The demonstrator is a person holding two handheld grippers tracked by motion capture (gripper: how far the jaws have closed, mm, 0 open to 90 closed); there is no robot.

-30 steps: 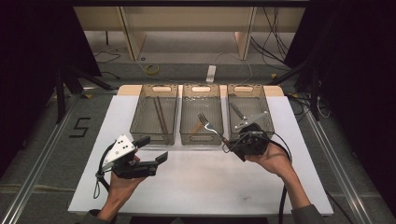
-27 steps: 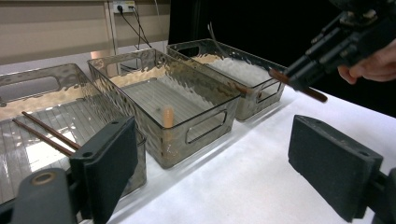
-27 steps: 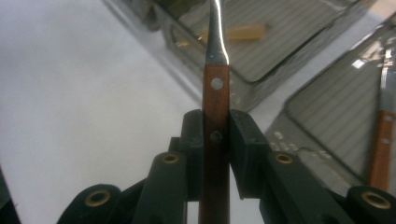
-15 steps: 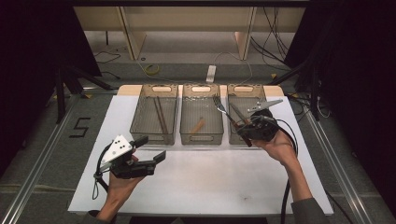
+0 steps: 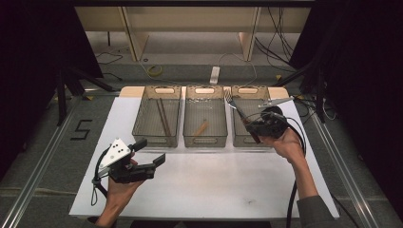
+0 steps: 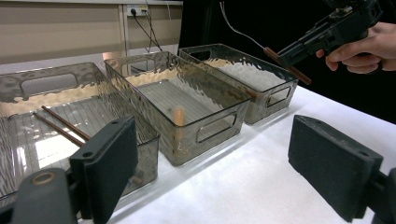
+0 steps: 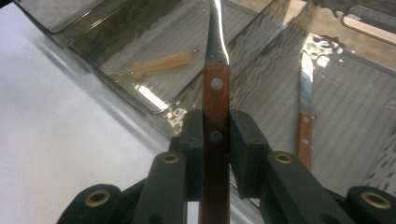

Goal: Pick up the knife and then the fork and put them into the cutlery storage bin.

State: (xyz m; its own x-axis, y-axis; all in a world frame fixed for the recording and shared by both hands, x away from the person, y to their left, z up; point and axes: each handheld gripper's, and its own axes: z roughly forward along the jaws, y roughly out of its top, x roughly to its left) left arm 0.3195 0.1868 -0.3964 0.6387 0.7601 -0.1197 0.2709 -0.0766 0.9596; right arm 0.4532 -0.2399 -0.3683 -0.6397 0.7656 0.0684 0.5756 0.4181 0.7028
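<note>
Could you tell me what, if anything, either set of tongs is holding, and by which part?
The right tongs are shut on a fork, clamped on its wooden handle. The left tongs are open and hold nothing.

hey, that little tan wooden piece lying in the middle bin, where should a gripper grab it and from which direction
Grip the tan wooden piece across its narrow width near mid-length, probably coming straight down from above. It lies flat and diagonal on the floor of the middle bin, well away from the walls, which block any sideways approach. The open left gripper is free; turn its jaws crosswise to the piece's long axis.
</note>
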